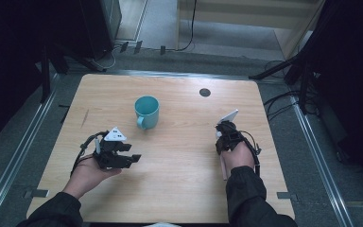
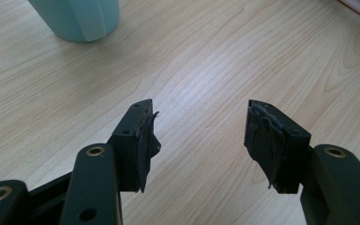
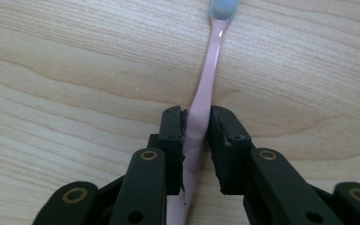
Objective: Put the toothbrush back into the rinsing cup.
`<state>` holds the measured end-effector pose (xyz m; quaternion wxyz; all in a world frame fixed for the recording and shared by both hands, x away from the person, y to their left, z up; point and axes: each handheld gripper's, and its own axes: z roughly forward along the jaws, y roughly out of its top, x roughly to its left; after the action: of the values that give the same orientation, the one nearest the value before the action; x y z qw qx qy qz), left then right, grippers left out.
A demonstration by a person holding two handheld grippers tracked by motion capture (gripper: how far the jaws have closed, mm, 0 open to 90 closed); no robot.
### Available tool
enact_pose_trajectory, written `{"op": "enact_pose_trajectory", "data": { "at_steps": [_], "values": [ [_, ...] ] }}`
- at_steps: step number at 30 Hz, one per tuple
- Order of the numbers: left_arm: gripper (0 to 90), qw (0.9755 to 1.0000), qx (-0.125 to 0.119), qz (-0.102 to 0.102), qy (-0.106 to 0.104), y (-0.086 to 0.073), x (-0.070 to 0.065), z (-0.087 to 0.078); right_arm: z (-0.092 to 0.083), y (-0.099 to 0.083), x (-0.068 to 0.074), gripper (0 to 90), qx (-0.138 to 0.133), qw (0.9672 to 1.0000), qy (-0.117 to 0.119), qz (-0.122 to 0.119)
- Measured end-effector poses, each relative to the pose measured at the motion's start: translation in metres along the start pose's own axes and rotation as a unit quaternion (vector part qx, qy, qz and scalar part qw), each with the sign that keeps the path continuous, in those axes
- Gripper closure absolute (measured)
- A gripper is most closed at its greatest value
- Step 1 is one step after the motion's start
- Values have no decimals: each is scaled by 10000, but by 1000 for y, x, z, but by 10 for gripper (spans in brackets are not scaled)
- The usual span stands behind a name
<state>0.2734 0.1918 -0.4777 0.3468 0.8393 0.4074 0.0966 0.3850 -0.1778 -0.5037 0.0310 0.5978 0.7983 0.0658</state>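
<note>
On the right half of the table, the right gripper points down at a pink toothbrush lying flat on the wood, and its 2 jaws straddle the handle with the pads at or just off its sides, so a firm pinch looks likely but not certain. The brush's long axis runs straight ahead along the jaws, bristle head at the far end, handle tail back under the gripper. The left gripper sits spread with nothing between its jaws, well apart from the brush, near the teal mug.
</note>
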Motion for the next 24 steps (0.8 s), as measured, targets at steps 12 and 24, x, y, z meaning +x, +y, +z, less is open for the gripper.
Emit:
{"op": "enact_pose_trajectory", "data": {
  "at_steps": [12, 24],
  "values": [
    [430, 10000, 13, -6, -2, 0, 1, 0, 0, -2, 3, 707, 5, 9995, -79, -304],
    [429, 10000, 65, 22, 27, -1, 0, 1, -1, -12, 5, 720, 22, 9989, -173, -440]
  ]
}}
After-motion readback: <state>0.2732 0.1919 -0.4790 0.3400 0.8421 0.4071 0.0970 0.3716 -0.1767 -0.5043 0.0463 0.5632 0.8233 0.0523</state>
